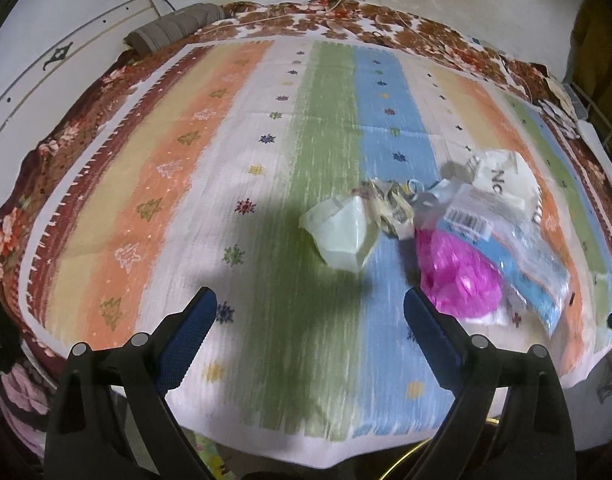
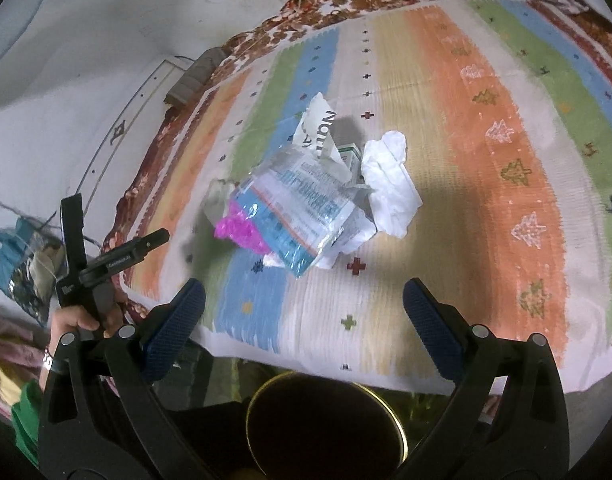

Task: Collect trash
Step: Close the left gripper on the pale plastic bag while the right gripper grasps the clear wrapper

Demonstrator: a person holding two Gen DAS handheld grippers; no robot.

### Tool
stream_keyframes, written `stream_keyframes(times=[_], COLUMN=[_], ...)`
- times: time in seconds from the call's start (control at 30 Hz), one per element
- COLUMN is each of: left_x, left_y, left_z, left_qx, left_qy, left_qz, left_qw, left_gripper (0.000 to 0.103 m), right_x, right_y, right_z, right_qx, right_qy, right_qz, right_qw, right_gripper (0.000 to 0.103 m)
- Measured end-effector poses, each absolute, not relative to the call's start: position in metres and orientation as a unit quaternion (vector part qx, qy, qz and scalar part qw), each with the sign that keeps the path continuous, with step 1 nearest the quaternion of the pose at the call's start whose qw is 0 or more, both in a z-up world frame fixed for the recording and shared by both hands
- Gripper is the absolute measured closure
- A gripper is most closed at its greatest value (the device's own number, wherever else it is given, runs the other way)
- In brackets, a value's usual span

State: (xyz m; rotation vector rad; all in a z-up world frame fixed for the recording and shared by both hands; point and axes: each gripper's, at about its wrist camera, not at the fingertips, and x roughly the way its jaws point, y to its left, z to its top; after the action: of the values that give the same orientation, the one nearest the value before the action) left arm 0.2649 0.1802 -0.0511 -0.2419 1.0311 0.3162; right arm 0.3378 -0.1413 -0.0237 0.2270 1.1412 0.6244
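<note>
A heap of trash lies on a striped bedspread (image 1: 330,128). In the left wrist view a pale green wrapper (image 1: 342,232) sits nearest, with crumpled printed paper (image 1: 394,204), a pink plastic bag (image 1: 458,276), a clear blue-printed packet (image 1: 518,256) and a white lettered bag (image 1: 502,180) to its right. My left gripper (image 1: 310,312) hovers open just short of the pale wrapper. In the right wrist view the blue-printed packet (image 2: 298,208) covers the pink bag (image 2: 238,228), with white crumpled paper (image 2: 390,184) beside it. My right gripper (image 2: 304,304) is open, empty, in front of the heap.
A round dark bin with a gold rim (image 2: 326,428) stands below the bed's front edge. A hand (image 2: 78,320) holds the other gripper's handle at left. A grey rolled cloth (image 1: 174,28) lies at the bed's far corner. A blue bag (image 2: 22,260) sits on the floor.
</note>
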Motion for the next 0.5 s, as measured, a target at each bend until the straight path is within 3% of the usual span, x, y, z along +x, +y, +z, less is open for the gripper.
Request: stream_keyframes(times=[0.23,0.5], left_x=[0.288,0.322], left_y=[0.196,0.21], left_z=[-0.066,-0.094], left_qx=[-0.128,-0.108], left_qy=[0.49,0.511], left_qz=[0.152,0.15], left_qw=[0.849,0.839], left_gripper=[0.012,0.02], right_x=[0.364,0.382], right_y=[-0.132,-0.123], right_z=[-0.051,-0.07], right_qx=[0.133,0.139], right_qy=[0.553,0.569], right_qz=[0.29,0.292], right_qw=[0.77,0.756], right_gripper=[0.02,0.041])
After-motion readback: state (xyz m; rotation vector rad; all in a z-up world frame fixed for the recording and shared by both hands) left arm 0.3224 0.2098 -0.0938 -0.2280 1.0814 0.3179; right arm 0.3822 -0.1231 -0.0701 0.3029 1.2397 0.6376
